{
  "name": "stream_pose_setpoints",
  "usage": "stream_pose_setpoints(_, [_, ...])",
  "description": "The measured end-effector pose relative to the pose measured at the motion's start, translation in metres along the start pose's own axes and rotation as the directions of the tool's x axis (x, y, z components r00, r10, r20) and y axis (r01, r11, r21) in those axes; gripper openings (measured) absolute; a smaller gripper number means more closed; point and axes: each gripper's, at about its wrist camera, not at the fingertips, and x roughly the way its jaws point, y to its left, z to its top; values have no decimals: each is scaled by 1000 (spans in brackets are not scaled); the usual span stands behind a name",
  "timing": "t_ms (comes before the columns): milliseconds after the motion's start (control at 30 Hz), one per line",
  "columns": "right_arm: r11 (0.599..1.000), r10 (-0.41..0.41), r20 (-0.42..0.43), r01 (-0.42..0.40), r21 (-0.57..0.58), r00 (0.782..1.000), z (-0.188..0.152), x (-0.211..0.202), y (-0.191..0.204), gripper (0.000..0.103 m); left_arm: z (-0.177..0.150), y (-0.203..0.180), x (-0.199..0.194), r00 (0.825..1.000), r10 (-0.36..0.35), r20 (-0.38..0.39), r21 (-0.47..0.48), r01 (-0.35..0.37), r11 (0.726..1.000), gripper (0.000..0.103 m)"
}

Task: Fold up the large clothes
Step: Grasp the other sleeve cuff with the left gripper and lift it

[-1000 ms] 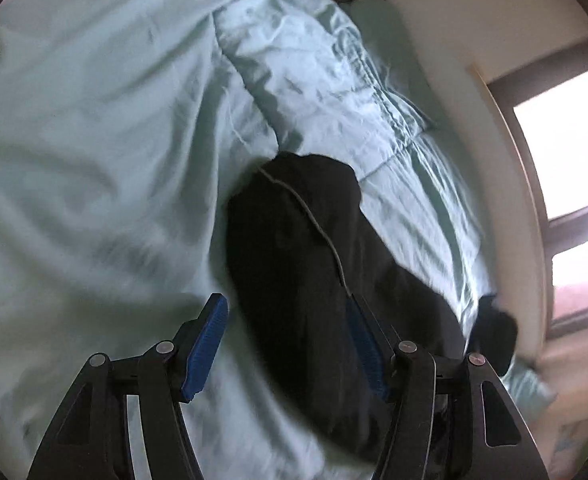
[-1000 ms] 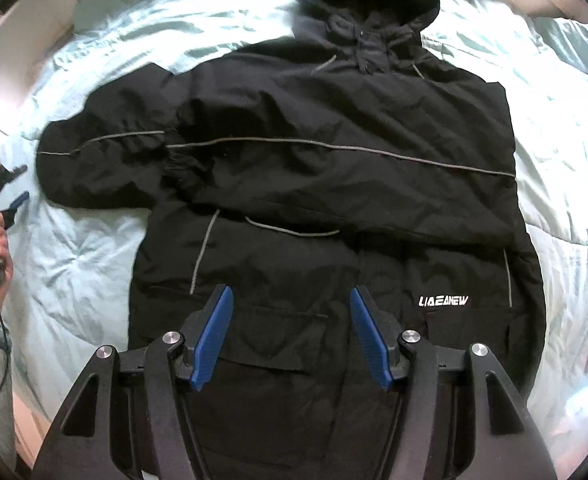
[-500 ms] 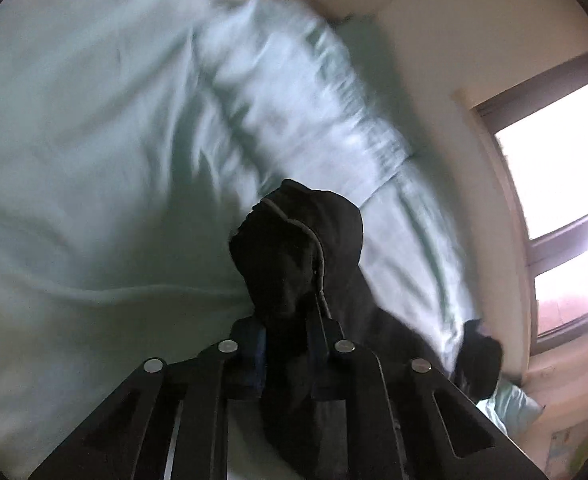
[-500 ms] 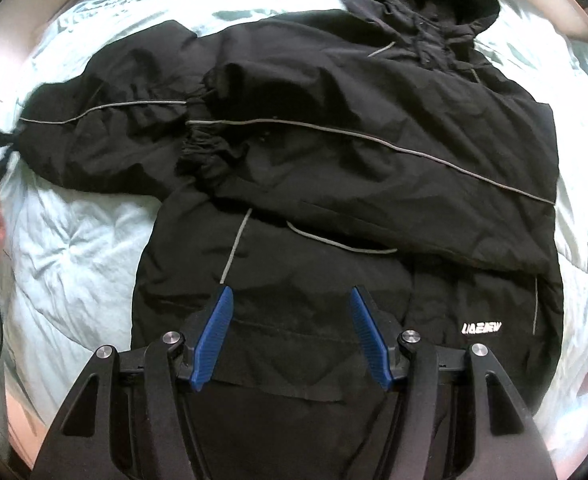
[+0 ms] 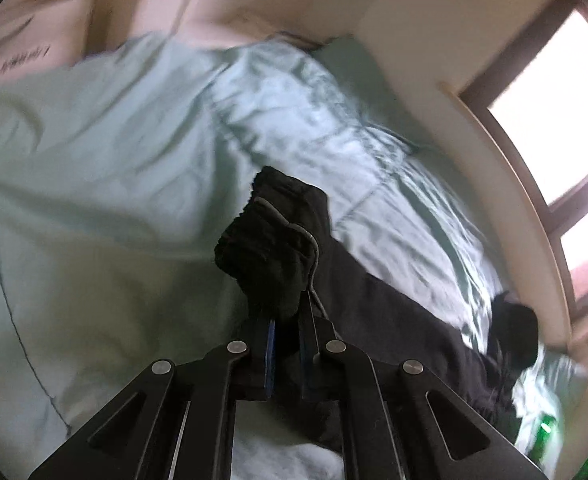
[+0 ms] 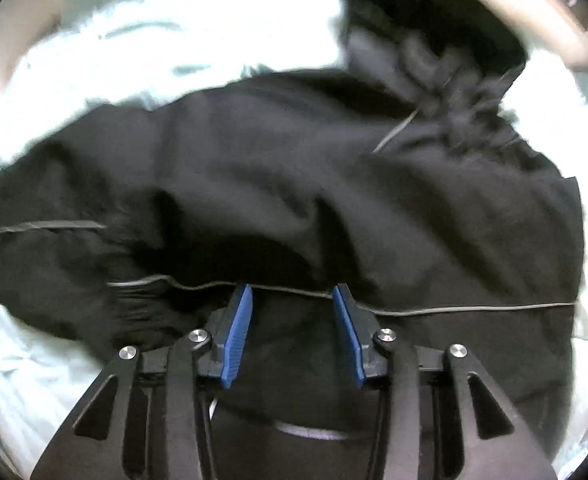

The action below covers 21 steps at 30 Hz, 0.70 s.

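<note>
Pinching the sleeve cuff [image 5: 272, 256], the left gripper [image 5: 286, 326] raises it off the pale green bedding [image 5: 94, 200]; the right gripper [image 6: 290, 300] is closing, fabric between still-parted blue pads [image 6: 236, 336], over the black jacket [image 6: 334, 184] spread across the bed. A clean fold likely needs the cuff carried straight across the chest, kept taut.

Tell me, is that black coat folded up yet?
Not yet. The black coat lies mostly spread on the bed, one cuff pinched.
</note>
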Motion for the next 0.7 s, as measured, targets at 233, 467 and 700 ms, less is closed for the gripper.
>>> stream_pose_setpoints(233, [995,97,-16,-97,-20,995,6,-15,-13,48,-23,-113,-33,989,-145,-10,275,142,951,8])
stream_pose_setpoints(467, [987,158,72,-160,30,985,-29,-71,-75,48,-111,-255,-16,919,-323,-226,408,390,825,8])
stream_pose_setpoints(700, [979,143,69,-151,137,987,-69,-78,-155,48,-217,-372,48,826,-325,-461,478,539,693,8])
